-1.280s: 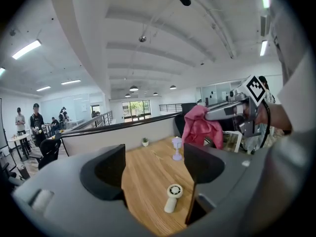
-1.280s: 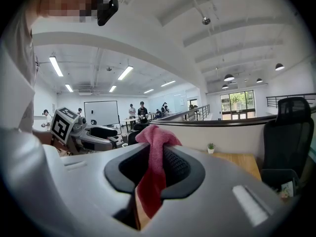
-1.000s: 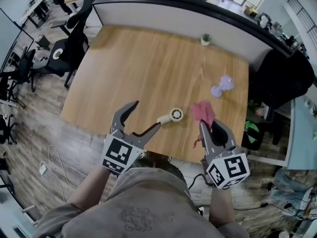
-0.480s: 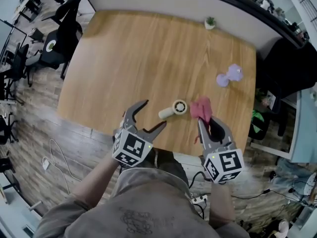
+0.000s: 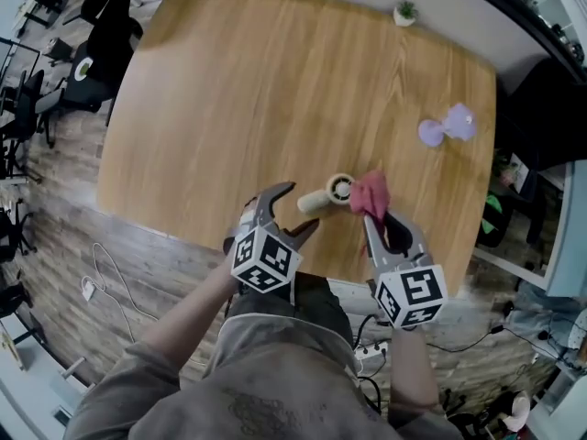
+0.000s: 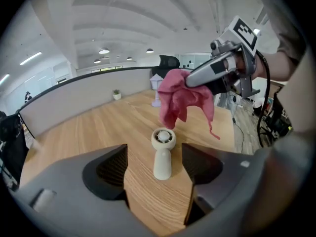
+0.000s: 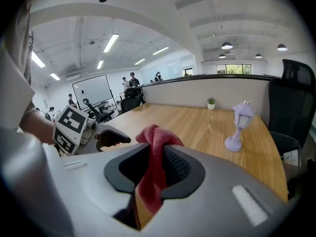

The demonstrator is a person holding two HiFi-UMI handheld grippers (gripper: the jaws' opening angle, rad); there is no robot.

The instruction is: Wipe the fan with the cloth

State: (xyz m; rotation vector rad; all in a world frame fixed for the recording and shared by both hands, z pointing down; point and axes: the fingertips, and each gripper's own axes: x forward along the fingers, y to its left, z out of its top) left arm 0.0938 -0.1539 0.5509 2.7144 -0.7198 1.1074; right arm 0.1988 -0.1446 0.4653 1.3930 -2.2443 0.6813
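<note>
The fan [image 5: 328, 193] is lying near the surface's [image 5: 229, 81] front edge in our head view. In the left gripper view, our left tongs [image 6: 154, 154], having just been closing slightly, are gaping wide, framing its handle without touching. In the right gripper view, our right tongs [image 7: 157, 166] are pinching the cloth [image 7: 155, 137].

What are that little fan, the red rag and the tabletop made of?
The fan looks like smooth, matte cream plastic, moulded in rounded shapes. The cloth is soft pinkish-red fabric, maybe terry: it droops in folds. The table shows wood grain; solid wood or laminate, I can't tell.
</note>
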